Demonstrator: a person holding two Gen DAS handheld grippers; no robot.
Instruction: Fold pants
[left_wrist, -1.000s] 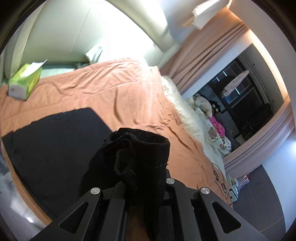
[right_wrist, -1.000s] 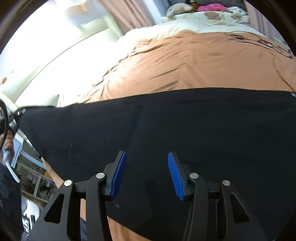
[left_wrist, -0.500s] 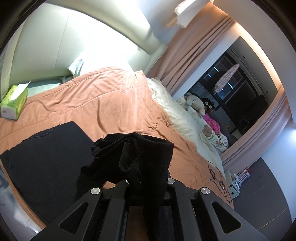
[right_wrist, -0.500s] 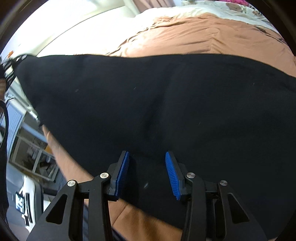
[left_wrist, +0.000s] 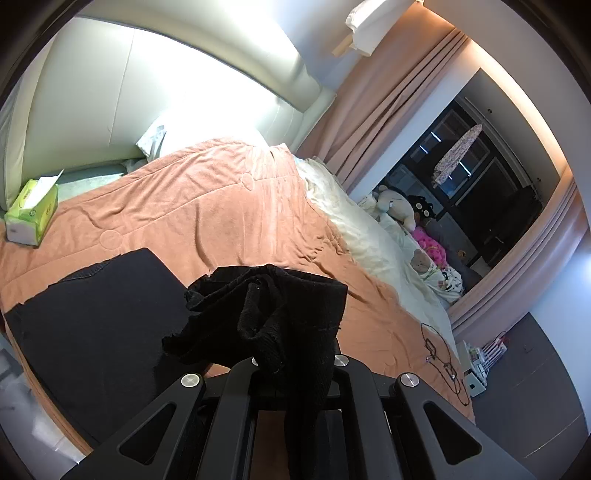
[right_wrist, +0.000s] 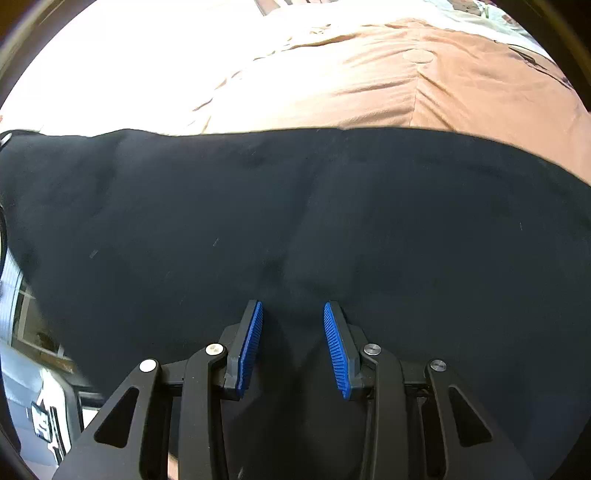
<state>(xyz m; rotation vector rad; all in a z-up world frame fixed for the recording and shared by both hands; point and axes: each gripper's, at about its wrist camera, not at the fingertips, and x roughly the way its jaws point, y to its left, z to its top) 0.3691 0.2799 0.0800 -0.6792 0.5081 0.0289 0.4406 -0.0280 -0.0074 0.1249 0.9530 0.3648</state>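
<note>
The black pants lie spread on the orange bedspread at the lower left of the left wrist view. One end is lifted off the bed in a bunch, and my left gripper is shut on that bunch, which hides its fingertips. In the right wrist view the pants fill the middle of the picture. My right gripper is low against the cloth. Its jaws are closing, and a slight ridge of black fabric sits between the blue pads, which stand apart from it.
A green tissue box sits on the bed near the padded headboard. Stuffed toys and a cream blanket lie along the far side. A thin cable lies near the bed's edge. The floor shows at the lower left of the right wrist view.
My left gripper has risen with the bunched cloth, pulling it off the bed. My right gripper has dropped close onto the pants and its blue pads have come nearer together.
</note>
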